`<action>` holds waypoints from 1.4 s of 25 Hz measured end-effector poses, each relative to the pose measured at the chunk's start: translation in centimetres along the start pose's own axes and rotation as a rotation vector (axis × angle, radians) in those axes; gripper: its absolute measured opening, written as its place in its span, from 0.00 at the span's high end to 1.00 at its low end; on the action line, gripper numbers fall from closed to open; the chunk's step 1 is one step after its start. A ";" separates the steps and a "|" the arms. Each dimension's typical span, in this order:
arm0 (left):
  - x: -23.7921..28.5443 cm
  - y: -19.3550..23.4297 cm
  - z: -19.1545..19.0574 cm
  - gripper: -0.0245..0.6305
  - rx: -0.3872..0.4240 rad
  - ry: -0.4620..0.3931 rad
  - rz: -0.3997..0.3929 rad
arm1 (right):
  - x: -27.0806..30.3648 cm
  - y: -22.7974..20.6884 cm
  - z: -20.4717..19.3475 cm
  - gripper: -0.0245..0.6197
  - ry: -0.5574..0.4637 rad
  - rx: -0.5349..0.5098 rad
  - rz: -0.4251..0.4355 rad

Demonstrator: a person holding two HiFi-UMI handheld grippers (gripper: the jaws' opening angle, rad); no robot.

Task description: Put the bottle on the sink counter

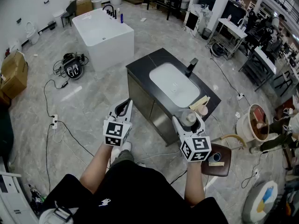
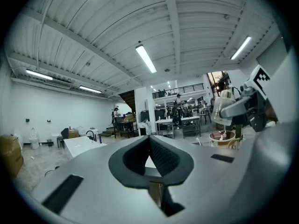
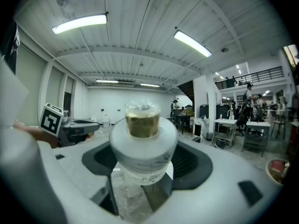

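Note:
A pale, translucent bottle (image 3: 142, 146) with a tan cap stands upright between the jaws of my right gripper (image 3: 143, 164), and both pads press on its body. From the head view the bottle (image 1: 189, 119) and right gripper (image 1: 188, 123) hover just off the near right corner of the dark sink counter (image 1: 142, 65). A white basin (image 1: 174, 84) and a black faucet (image 1: 191, 66) sit in the counter. My left gripper (image 1: 122, 108) hangs left of the counter's near side over the floor. Its jaws (image 2: 150, 153) are shut with nothing in them.
Tan and pink items (image 1: 201, 104) lie on the counter's right end. A brown stool (image 1: 217, 160) stands under my right hand, a bucket (image 1: 252, 123) to its right. A white bathtub (image 1: 103, 31) stands at the back. Cables (image 1: 56, 120) trail over the floor.

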State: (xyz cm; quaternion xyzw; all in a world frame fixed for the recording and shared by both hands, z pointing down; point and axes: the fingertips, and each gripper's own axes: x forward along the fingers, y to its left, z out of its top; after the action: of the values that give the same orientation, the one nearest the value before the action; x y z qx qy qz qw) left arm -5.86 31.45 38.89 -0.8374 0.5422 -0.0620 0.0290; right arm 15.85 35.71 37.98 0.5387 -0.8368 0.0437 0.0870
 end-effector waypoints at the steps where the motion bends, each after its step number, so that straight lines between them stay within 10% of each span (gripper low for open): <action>1: 0.0 -0.1 0.0 0.96 0.002 0.000 0.001 | 0.0 -0.1 0.0 0.45 -0.002 0.001 0.000; 35: 7.6 4.5 -0.8 0.96 0.070 0.023 -0.006 | 8.4 -2.8 2.3 0.45 -0.034 0.041 0.019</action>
State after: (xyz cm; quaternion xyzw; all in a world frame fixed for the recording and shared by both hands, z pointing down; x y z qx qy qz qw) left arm -6.96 22.73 39.67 -0.8367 0.5376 -0.0907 0.0518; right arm 14.73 26.68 37.31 0.5329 -0.8423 0.0525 0.0611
